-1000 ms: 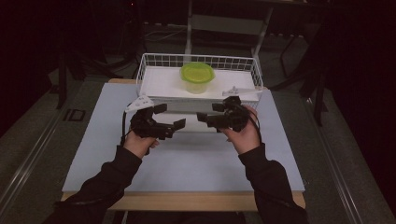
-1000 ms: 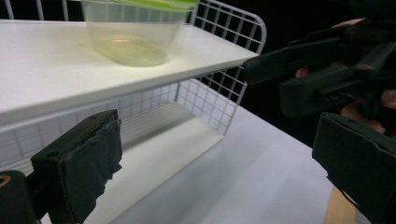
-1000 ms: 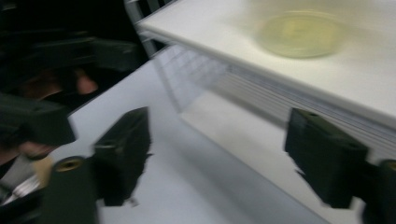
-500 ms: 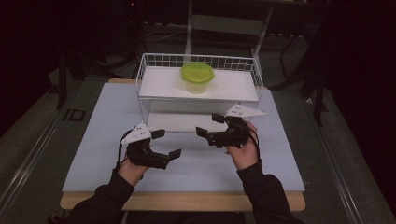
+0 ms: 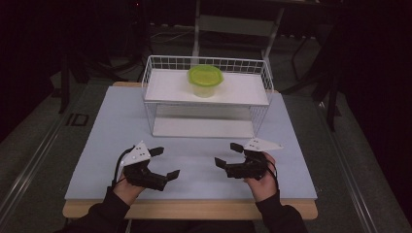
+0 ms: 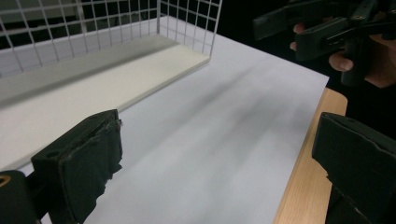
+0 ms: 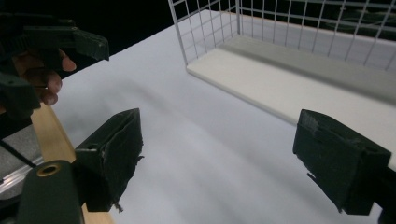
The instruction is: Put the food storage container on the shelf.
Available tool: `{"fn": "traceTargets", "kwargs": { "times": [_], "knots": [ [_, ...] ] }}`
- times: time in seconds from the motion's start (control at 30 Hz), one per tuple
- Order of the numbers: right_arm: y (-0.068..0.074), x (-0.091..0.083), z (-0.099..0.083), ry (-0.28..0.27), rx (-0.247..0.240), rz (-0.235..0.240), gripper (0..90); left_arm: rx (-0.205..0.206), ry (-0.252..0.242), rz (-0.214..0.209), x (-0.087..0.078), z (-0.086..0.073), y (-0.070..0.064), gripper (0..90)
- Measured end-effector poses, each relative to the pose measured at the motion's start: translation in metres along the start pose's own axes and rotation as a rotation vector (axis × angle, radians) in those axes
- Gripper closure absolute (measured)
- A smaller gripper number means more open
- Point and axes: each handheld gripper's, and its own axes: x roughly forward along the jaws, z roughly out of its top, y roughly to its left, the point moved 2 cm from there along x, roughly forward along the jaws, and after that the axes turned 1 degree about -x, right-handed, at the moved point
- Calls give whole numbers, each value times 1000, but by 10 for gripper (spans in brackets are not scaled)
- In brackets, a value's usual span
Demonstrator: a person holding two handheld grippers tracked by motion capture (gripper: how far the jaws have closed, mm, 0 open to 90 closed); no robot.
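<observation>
A green-lidded round container [image 5: 205, 80] stands on the upper white shelf of a wire rack [image 5: 160, 64] at the back of the table. My left gripper [image 5: 166, 162] is held open low over the white mat near the front edge, with nothing between its jaws. My right gripper [image 5: 227, 154] is open too, a little to the right and facing the left one. In the left gripper view my left gripper [image 6: 217, 158] has only bare mat between its jaws, with the right gripper [image 6: 336, 28] beyond. My right gripper [image 7: 219, 154] is just as empty in its own view.
The rack's lower white shelf [image 5: 204, 127] lies on the white mat [image 5: 107, 126], ahead of both grippers. The wooden table edge [image 5: 194, 208] runs just behind the hands. Dark floor and chair legs surround the table.
Both hands have drawn back from the front of the rack toward the table's near edge and lowered. The jaws stay open and the container has not moved.
</observation>
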Motion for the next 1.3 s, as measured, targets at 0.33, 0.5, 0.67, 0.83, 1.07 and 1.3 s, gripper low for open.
{"fn": "traceTargets", "kwargs": {
  "times": [0.33, 0.5, 0.67, 0.83, 1.07, 1.3],
  "knots": [
    [3, -14, -16, -1, -30, -40, 156, -9, 2, 9, -9, -11, 3, 26],
    [7, -18, -22, 8, -68, -42, 156, 12, 14, 0, -9, -14, 7, 25],
    [6, -26, -27, 4, -69, -52, 155, 34, 32, 1, -7, -17, 10, 26],
    [-3, -34, -40, 44, -92, -81, 154, 28, 52, 2, -5, -20, 13, 26],
    [-16, -43, -47, 60, -83, -116, 155, 18, 45, 8, -6, -20, 15, 26],
    [-27, -43, -48, 68, -70, -122, 159, 0, 16, -1, -9, -18, 15, 26]
  ]
}}
